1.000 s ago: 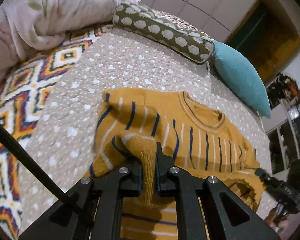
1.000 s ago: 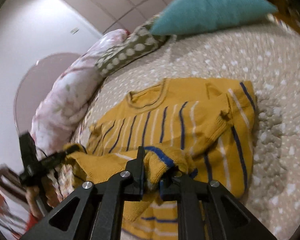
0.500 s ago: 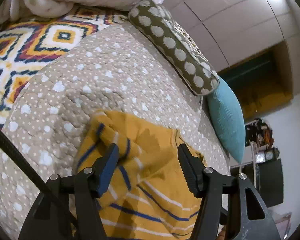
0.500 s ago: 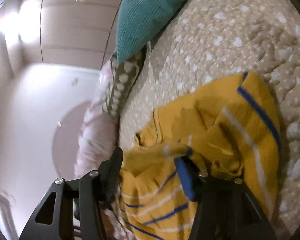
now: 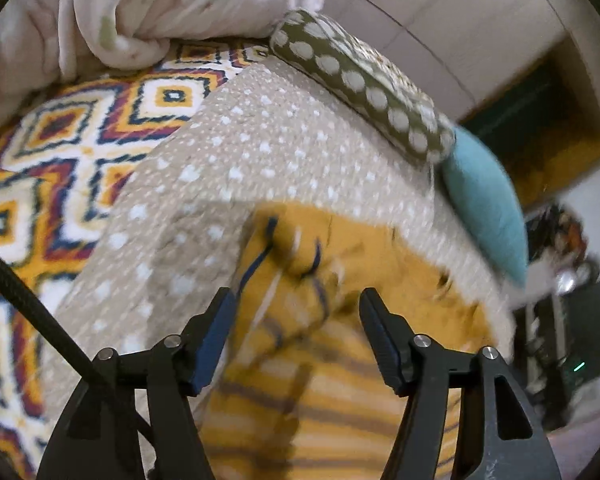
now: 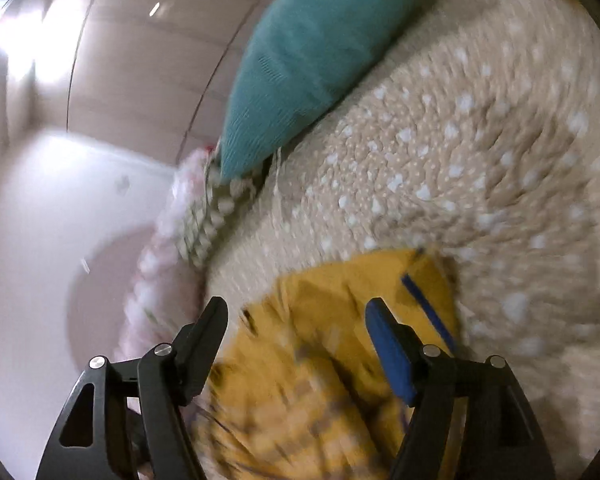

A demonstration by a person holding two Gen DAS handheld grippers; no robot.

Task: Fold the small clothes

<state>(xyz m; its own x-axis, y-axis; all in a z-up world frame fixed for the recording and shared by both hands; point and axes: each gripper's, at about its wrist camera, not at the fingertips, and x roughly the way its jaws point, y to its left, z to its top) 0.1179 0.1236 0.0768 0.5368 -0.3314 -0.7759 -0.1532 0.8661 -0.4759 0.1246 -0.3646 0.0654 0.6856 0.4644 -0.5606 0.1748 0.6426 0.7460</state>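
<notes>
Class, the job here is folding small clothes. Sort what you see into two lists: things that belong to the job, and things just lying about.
Belongs to the job:
- yellow striped sweater
- left gripper, open
- right gripper, open
- dotted beige quilt, the folding surface

Just lying about:
- teal cushion
- spotted olive bolster
- pink floral blanket
- diamond-patterned cover

Black tongs (image 5: 296,312) (blue pads (image 6: 388,350), silver screws).

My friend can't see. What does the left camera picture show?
The left tool hangs open above a yellow striped sweater lying on a dotted beige bedspread. Behind are a spotted green pillow and a teal pillow.
</notes>
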